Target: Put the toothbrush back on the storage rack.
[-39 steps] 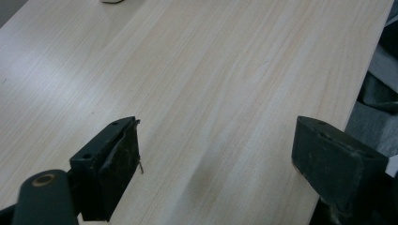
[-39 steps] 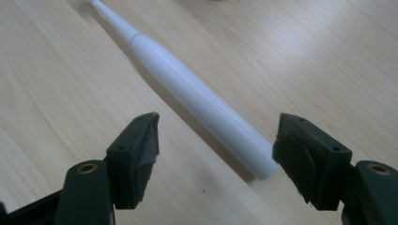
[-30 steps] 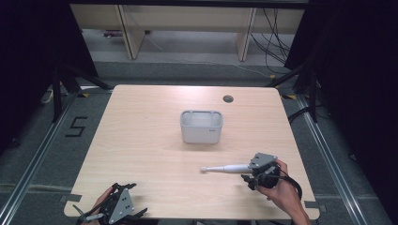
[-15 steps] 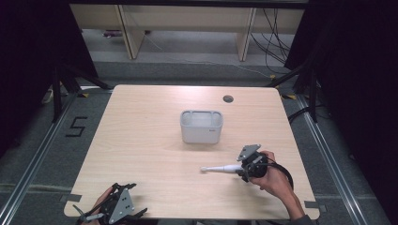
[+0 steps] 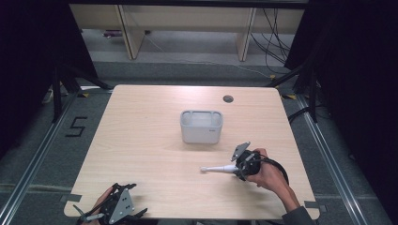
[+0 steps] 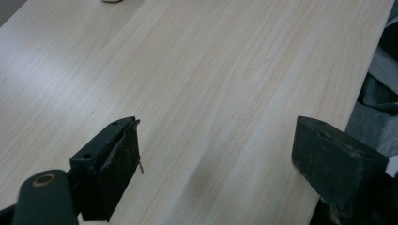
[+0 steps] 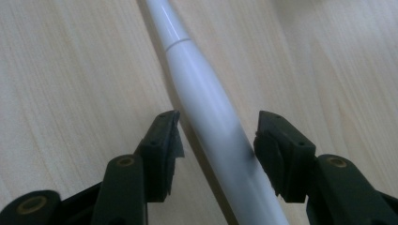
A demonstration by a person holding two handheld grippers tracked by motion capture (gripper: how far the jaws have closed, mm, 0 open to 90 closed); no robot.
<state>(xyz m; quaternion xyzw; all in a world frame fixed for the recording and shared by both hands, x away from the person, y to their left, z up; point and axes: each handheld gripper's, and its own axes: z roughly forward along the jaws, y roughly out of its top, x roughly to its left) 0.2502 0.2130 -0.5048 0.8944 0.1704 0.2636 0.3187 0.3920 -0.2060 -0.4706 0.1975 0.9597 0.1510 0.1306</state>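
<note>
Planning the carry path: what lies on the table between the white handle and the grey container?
Nothing: in the high view, bare table separates the white handle from the grey container.

A light wooden table carries a grey tub mid-table and a white toothbrush-like wand lying flat.

your right gripper: black body, grey three-cornered plate, black looping cable | your left gripper: grey plate with screws | fingers: black, blocky, worn pads | sleeve: dark grey
</note>
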